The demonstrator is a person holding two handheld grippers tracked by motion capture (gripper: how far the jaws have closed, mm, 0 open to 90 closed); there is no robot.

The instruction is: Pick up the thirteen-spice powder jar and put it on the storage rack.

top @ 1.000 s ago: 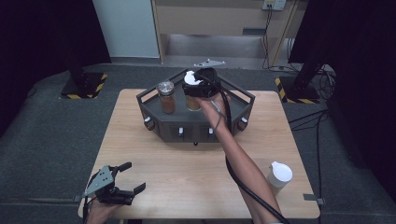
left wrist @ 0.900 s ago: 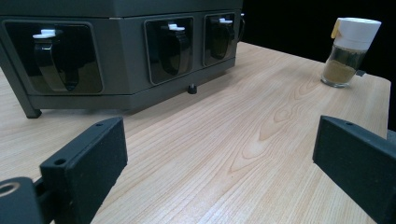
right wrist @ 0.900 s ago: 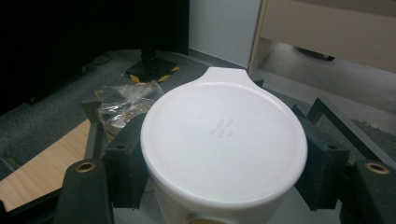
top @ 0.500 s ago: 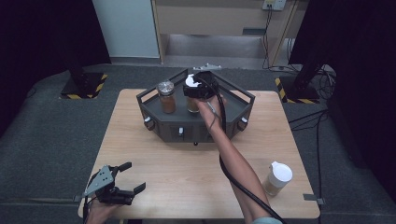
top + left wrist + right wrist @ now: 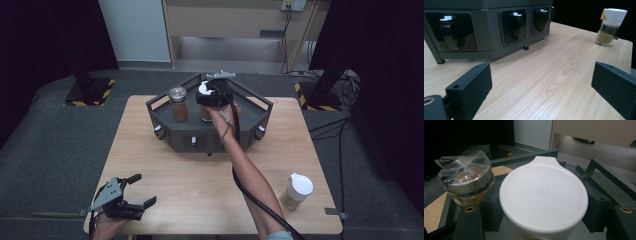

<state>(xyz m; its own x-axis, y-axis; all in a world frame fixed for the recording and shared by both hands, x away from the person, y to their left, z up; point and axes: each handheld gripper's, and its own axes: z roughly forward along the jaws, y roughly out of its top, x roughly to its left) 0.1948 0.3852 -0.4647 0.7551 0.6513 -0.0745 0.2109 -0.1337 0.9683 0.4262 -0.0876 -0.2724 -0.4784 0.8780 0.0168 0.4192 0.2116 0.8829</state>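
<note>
A light wooden table [image 5: 175,165] stands on grey floor mats, with dark curtains at both sides and a pale cabinet behind. On its far half sits a dark grey angular spice rack [image 5: 250,125] with a railed top tray and recessed front bays.

Right gripper [image 5: 214,95]: held over the rack's tray, jaws pinching a white-capped spice jar [image 5: 544,195] just below its cap. In the right gripper view the white flip-top cap lies between the two black jaws; whether the jar's base touches the tray cannot be told from these views. Just beside it, to its left, stands a second jar [image 5: 466,180] with a metal lid under clear plastic wrap and brown contents; in the high view the two stand close together, this jar nearer the rack's left rail.

Left gripper [image 5: 131,194]: held low at the near left corner of the table, jaws spread wide with nothing between them, well apart from the rack.

A third jar with a white cap [image 5: 297,191] stands alone near the table's near right corner; the left gripper view shows it holding a tan powder.
</note>
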